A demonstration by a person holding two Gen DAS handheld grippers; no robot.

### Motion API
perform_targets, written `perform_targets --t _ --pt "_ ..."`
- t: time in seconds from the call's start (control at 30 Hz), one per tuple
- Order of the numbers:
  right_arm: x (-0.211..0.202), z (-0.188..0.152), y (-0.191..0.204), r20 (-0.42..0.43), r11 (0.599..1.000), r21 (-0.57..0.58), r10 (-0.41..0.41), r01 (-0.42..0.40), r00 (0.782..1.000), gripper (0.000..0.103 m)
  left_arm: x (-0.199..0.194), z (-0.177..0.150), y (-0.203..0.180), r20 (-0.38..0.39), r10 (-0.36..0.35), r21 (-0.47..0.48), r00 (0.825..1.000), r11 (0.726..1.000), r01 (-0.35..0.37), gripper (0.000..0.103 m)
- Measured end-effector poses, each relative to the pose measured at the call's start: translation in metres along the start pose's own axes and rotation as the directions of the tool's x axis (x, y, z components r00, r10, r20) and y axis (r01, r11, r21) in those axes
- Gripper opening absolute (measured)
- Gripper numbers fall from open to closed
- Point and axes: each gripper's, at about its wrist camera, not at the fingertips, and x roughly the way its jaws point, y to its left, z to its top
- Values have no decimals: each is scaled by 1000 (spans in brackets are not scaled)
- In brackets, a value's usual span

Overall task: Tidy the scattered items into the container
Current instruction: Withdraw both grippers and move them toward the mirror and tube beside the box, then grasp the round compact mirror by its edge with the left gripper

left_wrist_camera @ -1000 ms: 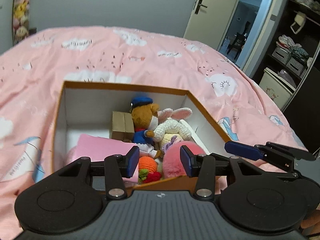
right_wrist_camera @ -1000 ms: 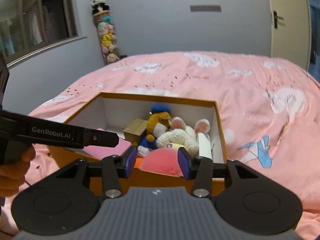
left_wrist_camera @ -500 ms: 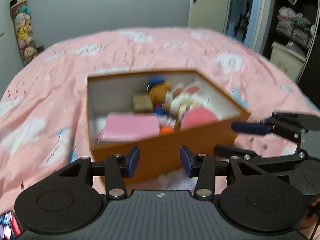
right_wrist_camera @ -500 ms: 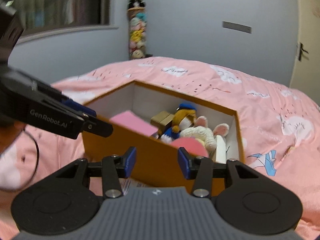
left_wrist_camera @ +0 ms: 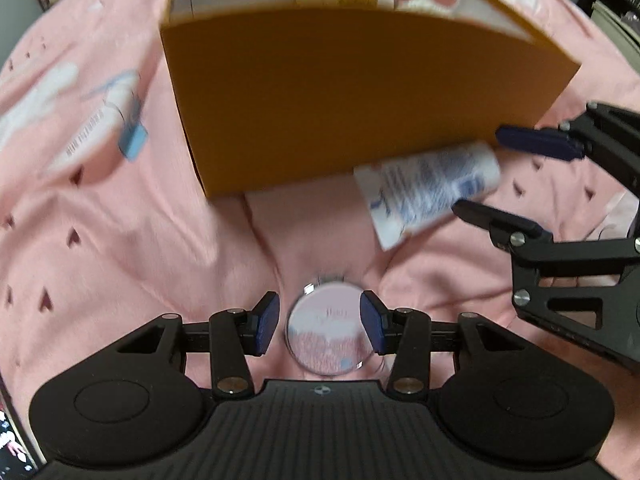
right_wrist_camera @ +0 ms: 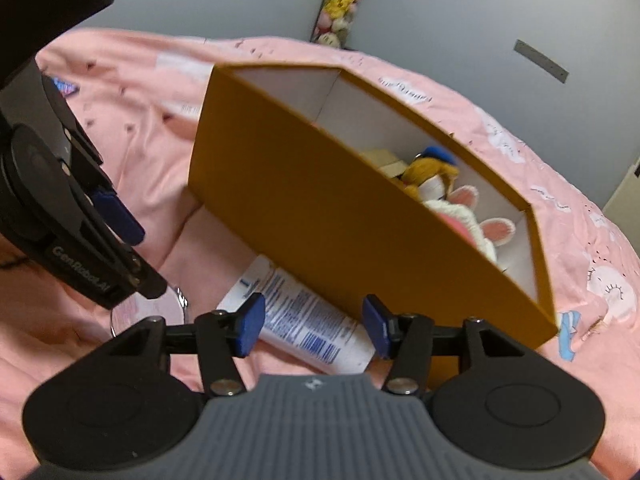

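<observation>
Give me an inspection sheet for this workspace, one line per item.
Surface: pink bedspread, rumpled.
Job's things: orange box holding plush toys; white tube lying against its near wall; round mirror flat on the bedspread.
Clutter: small blue tag left of the box.
Grippers: left gripper straddles the mirror, pads not pressing; right gripper opening around the tube.
Cables: nothing seen.
Surroundings: grey wall, hanging stack of plush toys.

An orange cardboard box (right_wrist_camera: 320, 216) with a white inside sits mid-frame on the pink bedspread (left_wrist_camera: 120, 260) printed with white clouds and small dark hearts. Lower centre, a white tube (right_wrist_camera: 304, 320) carries blue print. Both black grippers have blue pads.
</observation>
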Motion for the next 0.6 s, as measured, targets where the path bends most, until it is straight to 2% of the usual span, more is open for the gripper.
perform_targets --t 0.1,0.27,0.43,0.6 --pt "8 -2 8 -24 999 -46 -5 4 1000 57 12 -3 3 -52 -33 -23 998 999 32 53" --pt "12 -5 12 -33 997 -75 -3 0 999 59 26 -8 11 -105 -6 -59 994 998 0 55" --pt "13 -5 11 -38 998 -69 -6 4 999 60 39 -13 20 -136 -36 -104 990 994 22 61" --pt "13 -5 14 -40 997 -76 -10 6 999 60 44 -17 25 -134 -76 -127 988 990 59 66"
